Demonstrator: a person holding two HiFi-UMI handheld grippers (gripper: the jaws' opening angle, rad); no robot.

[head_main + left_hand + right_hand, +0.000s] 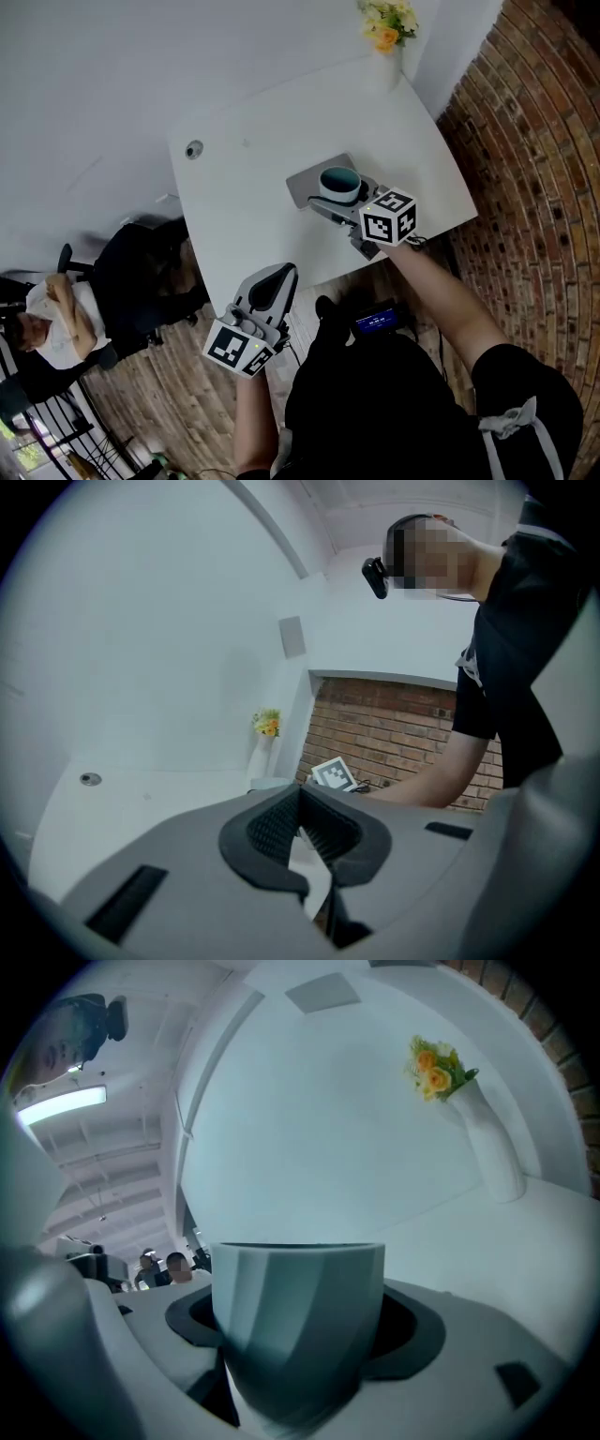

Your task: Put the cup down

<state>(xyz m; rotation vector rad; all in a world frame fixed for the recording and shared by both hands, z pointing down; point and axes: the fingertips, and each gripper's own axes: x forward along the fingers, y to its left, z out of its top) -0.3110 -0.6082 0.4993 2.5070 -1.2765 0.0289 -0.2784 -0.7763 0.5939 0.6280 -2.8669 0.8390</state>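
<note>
Evidently, the right gripper [321, 186] is clamping the teal cup [339, 179] over the white table [253, 141], release pending, while the closed, empty left gripper [276, 281] is idling near.

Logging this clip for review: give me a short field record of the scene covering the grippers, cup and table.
right gripper: shut on the cup, above the table
left gripper: jaws together, nothing between them, held off the table's near edge
cup: teal, upright; contact with the table cannot be told
table: white; vase of flowers at the far corner, small round disc near the left edge
task status: cup not yet released
</note>
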